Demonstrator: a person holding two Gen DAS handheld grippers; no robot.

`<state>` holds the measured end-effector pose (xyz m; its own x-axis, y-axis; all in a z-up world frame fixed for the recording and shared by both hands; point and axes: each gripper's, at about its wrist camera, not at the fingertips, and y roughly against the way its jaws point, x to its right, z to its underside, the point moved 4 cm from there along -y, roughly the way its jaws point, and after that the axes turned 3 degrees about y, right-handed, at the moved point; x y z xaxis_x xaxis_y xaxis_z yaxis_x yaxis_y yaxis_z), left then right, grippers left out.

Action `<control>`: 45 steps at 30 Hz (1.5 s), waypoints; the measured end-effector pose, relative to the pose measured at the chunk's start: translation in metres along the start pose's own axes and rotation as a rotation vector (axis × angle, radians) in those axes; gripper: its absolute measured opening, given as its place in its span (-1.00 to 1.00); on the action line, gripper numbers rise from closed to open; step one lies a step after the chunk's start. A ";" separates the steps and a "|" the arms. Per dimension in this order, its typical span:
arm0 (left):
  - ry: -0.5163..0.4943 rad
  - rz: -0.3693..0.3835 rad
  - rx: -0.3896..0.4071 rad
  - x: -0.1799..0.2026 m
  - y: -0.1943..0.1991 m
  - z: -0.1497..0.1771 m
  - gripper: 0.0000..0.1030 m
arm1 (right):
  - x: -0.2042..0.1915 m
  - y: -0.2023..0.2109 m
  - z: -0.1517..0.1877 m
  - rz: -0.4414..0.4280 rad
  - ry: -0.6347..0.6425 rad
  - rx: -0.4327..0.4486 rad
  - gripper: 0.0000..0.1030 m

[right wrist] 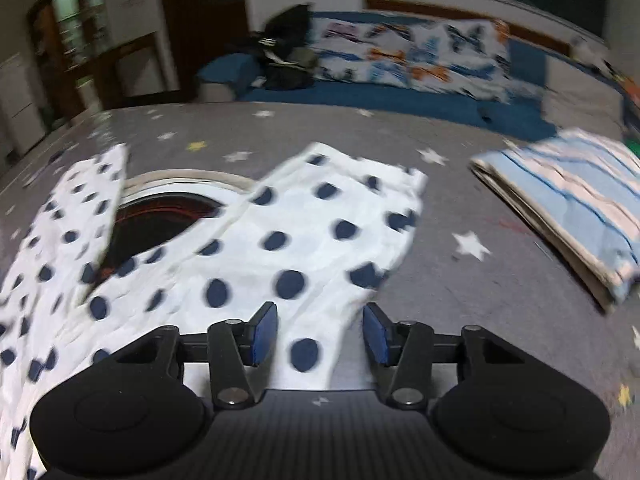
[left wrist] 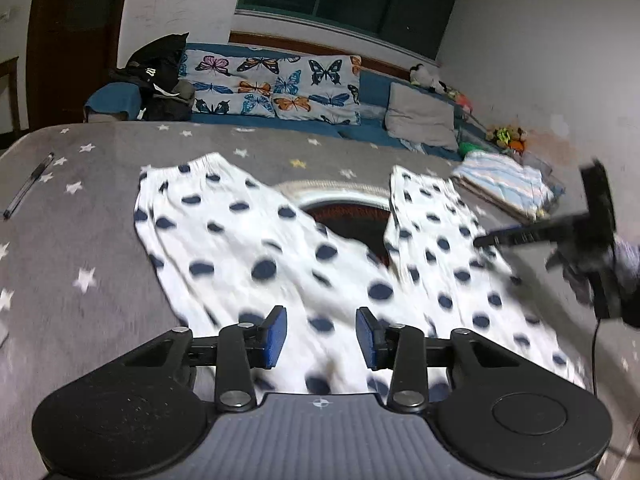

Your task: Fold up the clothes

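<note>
White trousers with navy dots (left wrist: pixel 256 248) lie spread on a grey star-print tablecloth (left wrist: pixel 80 240), the two legs reaching toward the far side with a round dark opening (left wrist: pixel 348 220) showing between them. The left gripper (left wrist: pixel 321 338) hangs over the near middle of the garment, its blue pads wide apart and holding nothing. The right gripper (right wrist: pixel 320 334) hovers above the right leg's near edge, fingers also spread and empty. Only the left view catches the right gripper from outside (left wrist: pixel 592 232), blurred, and a pen (left wrist: pixel 28 186) at the far left. The right view shows the folded striped cloth (right wrist: pixel 572 204) more fully, lying to the right, apart from the trousers (right wrist: pixel 280 248).
</note>
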<state>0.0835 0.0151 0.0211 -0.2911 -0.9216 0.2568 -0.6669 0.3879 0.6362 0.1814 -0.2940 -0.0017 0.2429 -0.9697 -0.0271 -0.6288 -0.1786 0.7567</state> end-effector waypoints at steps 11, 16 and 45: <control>-0.028 -0.154 -0.019 -0.015 0.016 0.042 -0.26 | 0.011 0.016 0.018 0.083 -0.007 0.017 -0.24; 0.015 -0.168 -0.008 -0.017 0.031 0.050 -0.22 | -0.007 0.040 0.029 0.037 0.022 0.033 -0.17; -0.048 -0.025 -0.021 0.037 0.110 0.097 -0.22 | -0.149 0.181 0.174 -0.270 0.335 -0.030 0.03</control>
<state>-0.0667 0.0249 0.0300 -0.3071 -0.9292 0.2056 -0.6603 0.3637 0.6571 -0.0968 -0.2112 0.0256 0.6253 -0.7802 -0.0165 -0.4894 -0.4086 0.7704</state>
